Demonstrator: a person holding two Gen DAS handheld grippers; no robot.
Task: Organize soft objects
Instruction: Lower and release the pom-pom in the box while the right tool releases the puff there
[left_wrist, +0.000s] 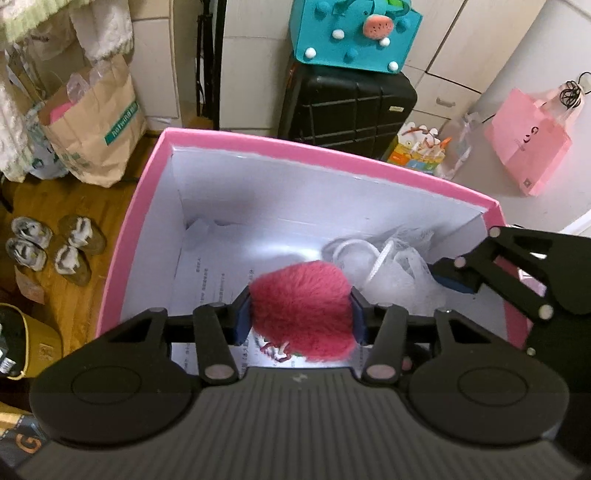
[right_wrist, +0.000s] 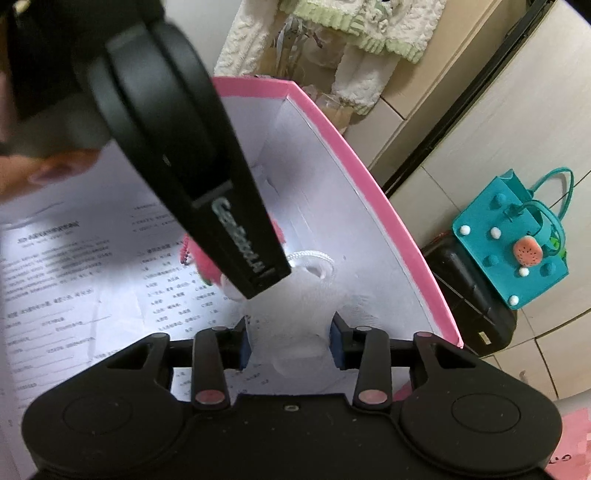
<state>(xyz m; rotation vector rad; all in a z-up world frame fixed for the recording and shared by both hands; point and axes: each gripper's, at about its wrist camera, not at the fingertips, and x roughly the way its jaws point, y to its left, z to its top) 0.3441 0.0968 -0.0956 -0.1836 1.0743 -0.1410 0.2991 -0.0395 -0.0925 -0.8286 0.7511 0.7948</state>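
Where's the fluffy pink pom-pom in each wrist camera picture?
Left wrist view: the pink pom-pom sits low at center, between the left gripper's pads, over the box.
Right wrist view: only slivers of it show at center, behind the left gripper's body.
Shared landmark: the pink box rim.

— Where does the left wrist view look from?
— From just behind its own gripper (left_wrist: 300, 314), angled steeply down into a pink box (left_wrist: 325, 151), close above its open top and facing the far wall.
— And the right wrist view?
— Also close and angled down, from the box's right edge (right_wrist: 373, 184). Both share the white interior and the teal bag (right_wrist: 513, 243).
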